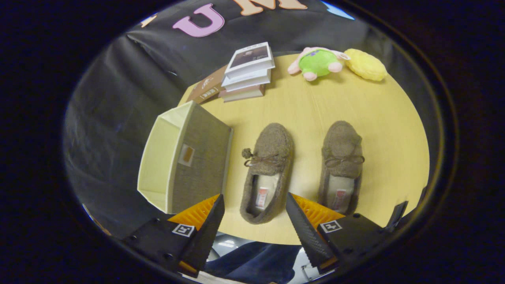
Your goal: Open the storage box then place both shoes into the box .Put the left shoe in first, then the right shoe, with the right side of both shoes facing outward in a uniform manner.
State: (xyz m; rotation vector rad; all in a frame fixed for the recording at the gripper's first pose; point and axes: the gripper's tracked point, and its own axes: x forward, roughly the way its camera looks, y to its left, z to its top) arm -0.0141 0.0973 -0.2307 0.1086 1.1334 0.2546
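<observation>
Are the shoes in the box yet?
Not yet. The storage box looks open already, lying on its side on the table. The hand-held gripper is open, fingers either side of the left shoe's heel. Both it and the right shoe need putting in.

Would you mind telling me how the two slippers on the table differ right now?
The left slipper lies beside the storage box, its heel between the open gripper fingers; the right slipper lies off to the side, beyond one finger. The left slipper's bow ends in a pompom; the right slipper's shows none. Both are brown, toes pointing away.
</observation>
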